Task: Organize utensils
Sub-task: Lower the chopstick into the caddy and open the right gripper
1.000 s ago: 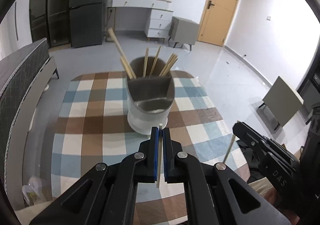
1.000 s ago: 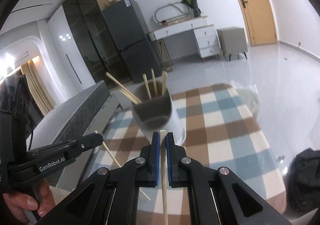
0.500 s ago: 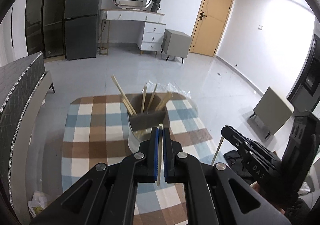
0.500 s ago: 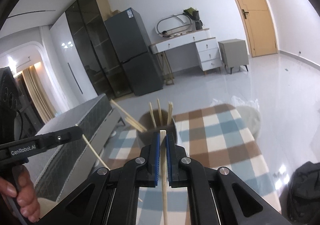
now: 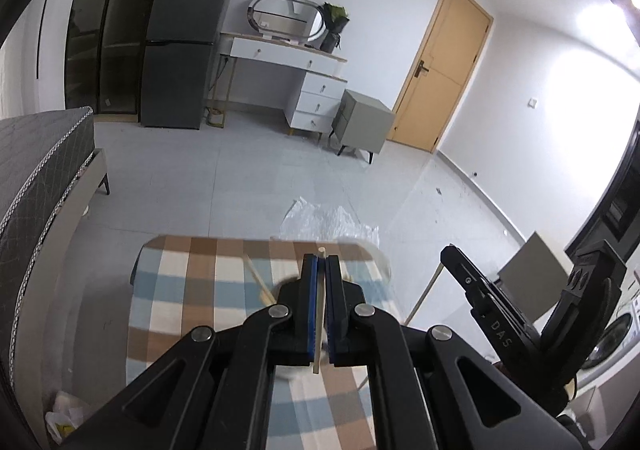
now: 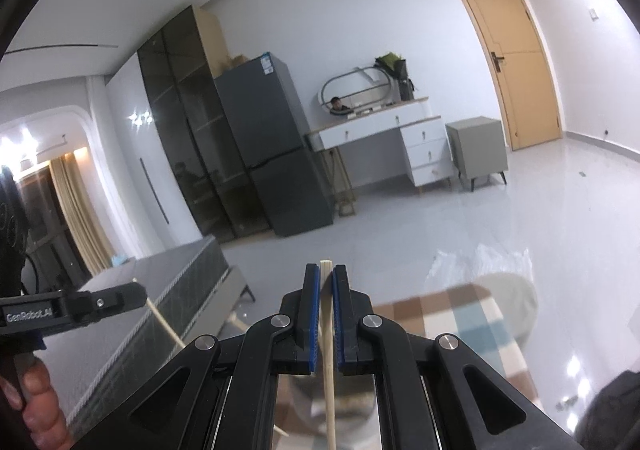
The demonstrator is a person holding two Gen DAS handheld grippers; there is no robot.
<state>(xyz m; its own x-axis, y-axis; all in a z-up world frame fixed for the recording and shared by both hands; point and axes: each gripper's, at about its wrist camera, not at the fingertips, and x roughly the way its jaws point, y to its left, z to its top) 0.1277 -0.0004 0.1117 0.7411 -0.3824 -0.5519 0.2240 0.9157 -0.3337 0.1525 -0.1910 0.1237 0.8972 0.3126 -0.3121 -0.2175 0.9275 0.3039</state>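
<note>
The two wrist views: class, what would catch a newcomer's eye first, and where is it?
In the left wrist view, the left gripper fills the foreground, its blue pads shut on a chopstick above the checked tablecloth. In the right wrist view, the right gripper is shut on another chopstick. Behind both stand the dark fridge and, to the right, the yellow door.

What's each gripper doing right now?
Left gripper: shut on a chopstick.
Right gripper: shut on another chopstick.
</note>
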